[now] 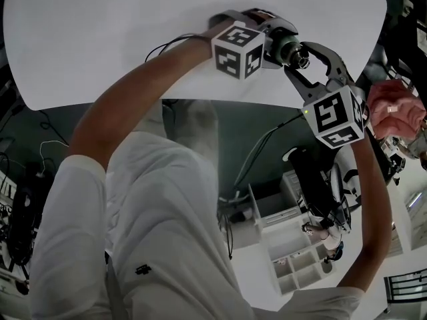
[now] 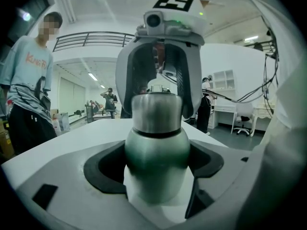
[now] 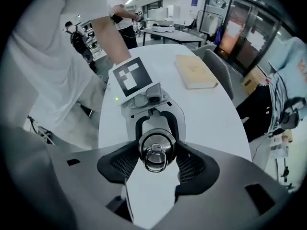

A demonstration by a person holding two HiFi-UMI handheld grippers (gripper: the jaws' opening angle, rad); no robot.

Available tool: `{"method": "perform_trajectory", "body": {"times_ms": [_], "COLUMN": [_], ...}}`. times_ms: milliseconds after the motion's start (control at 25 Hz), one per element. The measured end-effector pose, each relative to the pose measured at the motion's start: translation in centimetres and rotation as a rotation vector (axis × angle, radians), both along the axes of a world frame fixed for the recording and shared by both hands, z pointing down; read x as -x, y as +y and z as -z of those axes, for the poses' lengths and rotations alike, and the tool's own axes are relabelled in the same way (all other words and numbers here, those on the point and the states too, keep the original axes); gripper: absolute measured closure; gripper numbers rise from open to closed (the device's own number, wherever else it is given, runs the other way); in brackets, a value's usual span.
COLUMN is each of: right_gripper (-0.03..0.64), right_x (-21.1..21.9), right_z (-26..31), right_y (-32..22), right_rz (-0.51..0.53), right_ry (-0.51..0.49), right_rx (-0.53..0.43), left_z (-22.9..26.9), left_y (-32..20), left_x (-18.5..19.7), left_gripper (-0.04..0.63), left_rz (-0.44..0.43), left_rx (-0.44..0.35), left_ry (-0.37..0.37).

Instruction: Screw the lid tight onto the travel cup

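The travel cup (image 2: 157, 152) has a green body and a steel lid (image 2: 157, 111). It stands upright on the white table (image 1: 100, 39) near the table's front edge. My left gripper (image 2: 158, 176) comes in nearly level and is shut on the cup's body, a black pad on each side. My right gripper (image 3: 156, 163) points steeply down over the lid (image 3: 156, 145), whose ring handle faces up. Its two pads touch the lid's rim on both sides. In the head view both grippers meet at the cup (image 1: 291, 45).
A tan book (image 3: 194, 71) lies farther along the table. A person (image 2: 26, 80) stands beyond the table's far left side. Below the table edge are white shelves (image 1: 293, 245) and cables on the floor. My own arms cross the front edge.
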State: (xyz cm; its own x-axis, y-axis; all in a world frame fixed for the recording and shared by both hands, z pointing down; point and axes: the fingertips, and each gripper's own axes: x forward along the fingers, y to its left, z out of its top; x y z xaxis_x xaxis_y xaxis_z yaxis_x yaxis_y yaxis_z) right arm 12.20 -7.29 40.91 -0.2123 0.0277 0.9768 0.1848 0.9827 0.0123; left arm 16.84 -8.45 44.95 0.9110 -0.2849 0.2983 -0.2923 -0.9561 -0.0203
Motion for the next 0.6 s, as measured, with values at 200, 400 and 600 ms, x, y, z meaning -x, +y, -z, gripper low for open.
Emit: {"method": "perform_trajectory", "body": {"times_ms": [200, 400, 600], "right_gripper": [0.374, 0.376, 0.376], "right_x": [0.2, -0.5, -0.5], "right_z": [0.1, 0.3, 0.3], "right_y": [-0.8, -1.5, -1.6], "right_rz": [-0.340, -0.765, -0.969], "right_ry": [-0.076, -0.177, -0.206], "right_rx": [-0.026, -0.084, -0.113], "left_z": [0.0, 0.0, -0.1], "left_y": [-0.3, -0.3, -0.1], "left_x": [0.1, -0.1, 0.2], "left_gripper": [0.224, 0.224, 0.225], "left_rz": [0.012, 0.027, 0.022], "left_rx": [-0.003, -0.002, -0.004], "left_ry": [-0.001, -0.006, -0.007]}}
